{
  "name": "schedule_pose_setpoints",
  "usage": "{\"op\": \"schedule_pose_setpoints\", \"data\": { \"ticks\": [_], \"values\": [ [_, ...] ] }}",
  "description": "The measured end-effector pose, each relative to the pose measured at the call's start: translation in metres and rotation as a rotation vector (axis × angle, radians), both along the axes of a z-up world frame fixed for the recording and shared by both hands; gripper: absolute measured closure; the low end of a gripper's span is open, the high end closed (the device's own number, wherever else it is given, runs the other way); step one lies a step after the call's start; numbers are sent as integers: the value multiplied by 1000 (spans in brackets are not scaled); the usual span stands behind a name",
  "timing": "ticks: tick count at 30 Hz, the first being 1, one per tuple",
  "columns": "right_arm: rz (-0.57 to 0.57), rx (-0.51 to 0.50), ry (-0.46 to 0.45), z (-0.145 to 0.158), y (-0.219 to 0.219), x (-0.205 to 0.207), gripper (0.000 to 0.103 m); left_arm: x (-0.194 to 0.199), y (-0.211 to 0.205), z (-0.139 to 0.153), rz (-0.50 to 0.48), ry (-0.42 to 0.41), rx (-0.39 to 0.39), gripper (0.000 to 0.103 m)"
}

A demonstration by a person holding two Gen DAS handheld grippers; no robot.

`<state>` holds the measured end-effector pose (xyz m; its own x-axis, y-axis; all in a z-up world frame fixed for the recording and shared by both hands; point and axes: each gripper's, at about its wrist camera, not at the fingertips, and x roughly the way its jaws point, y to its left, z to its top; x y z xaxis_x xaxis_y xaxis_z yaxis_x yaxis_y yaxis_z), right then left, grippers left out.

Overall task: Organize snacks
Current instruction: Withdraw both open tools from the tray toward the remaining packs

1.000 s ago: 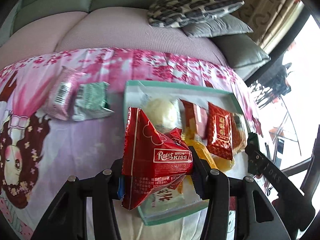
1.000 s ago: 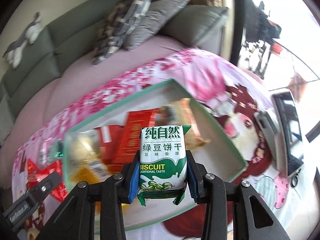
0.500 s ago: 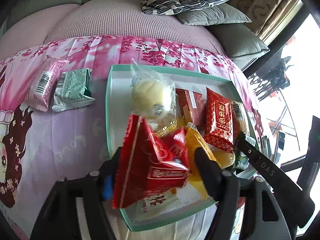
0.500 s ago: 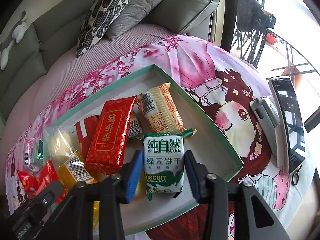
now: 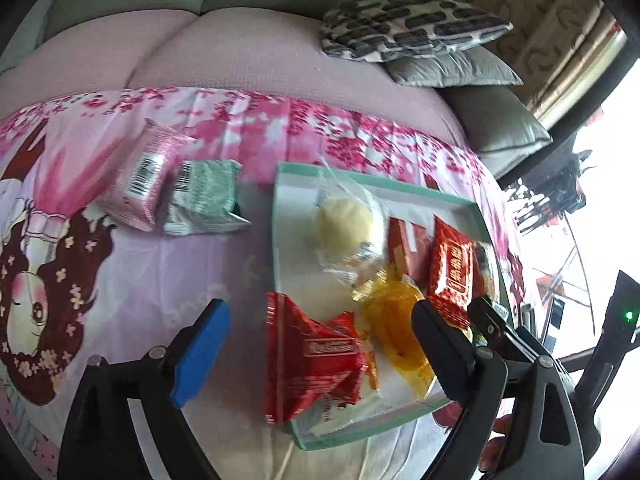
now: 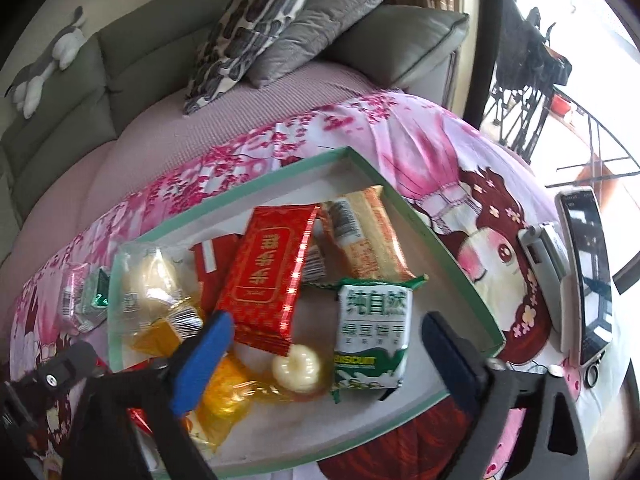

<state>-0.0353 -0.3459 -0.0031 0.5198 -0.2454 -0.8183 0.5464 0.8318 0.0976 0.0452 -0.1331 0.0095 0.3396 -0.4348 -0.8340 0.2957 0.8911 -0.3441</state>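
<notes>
A shallow green-rimmed tray (image 5: 276, 216) (image 6: 460, 264) lies on the pink cartoon sheet and holds several snack packs. My left gripper (image 5: 320, 344) is open above the tray's near left edge, over a red Kiss pack (image 5: 316, 356) lying there. My right gripper (image 6: 328, 356) is open above a green-and-white biscuit pack (image 6: 372, 336) lying in the tray's near right part. A red-and-gold pack (image 6: 268, 272) (image 5: 452, 272), a wrapped pale bun (image 5: 348, 224) and yellow packs (image 5: 396, 324) also lie in the tray.
A pink pack (image 5: 144, 180) and a green pack (image 5: 208, 196) lie on the sheet left of the tray. A phone (image 6: 588, 272) and a small device (image 6: 548, 248) lie to the right. Cushions (image 6: 280, 28) and sofa backrest stand behind.
Both grippers have opened. The red Kiss pack dropped from the left gripper into the tray, and the biscuit pack dropped from the right gripper into the tray. Both grippers pulled back a little.
</notes>
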Motion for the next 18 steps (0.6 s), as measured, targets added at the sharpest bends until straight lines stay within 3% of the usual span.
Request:
{"op": "schedule_pose_setpoints", "data": {
  "ticks": [5, 9, 13, 18],
  "values": [
    [44, -19, -21, 5, 15, 6, 0, 11, 22, 3, 95, -46, 84, 10],
    [73, -29, -21, 7, 28, 12, 0, 24, 44, -1, 196, -85, 245, 9],
    [108, -20, -29, 9, 44, 18, 0, 34, 69, -5, 279, -97, 358, 9],
    [175, -12, -54, 14, 72, 29, 0, 44, 102, -7, 363, -98, 422, 9]
  ]
}}
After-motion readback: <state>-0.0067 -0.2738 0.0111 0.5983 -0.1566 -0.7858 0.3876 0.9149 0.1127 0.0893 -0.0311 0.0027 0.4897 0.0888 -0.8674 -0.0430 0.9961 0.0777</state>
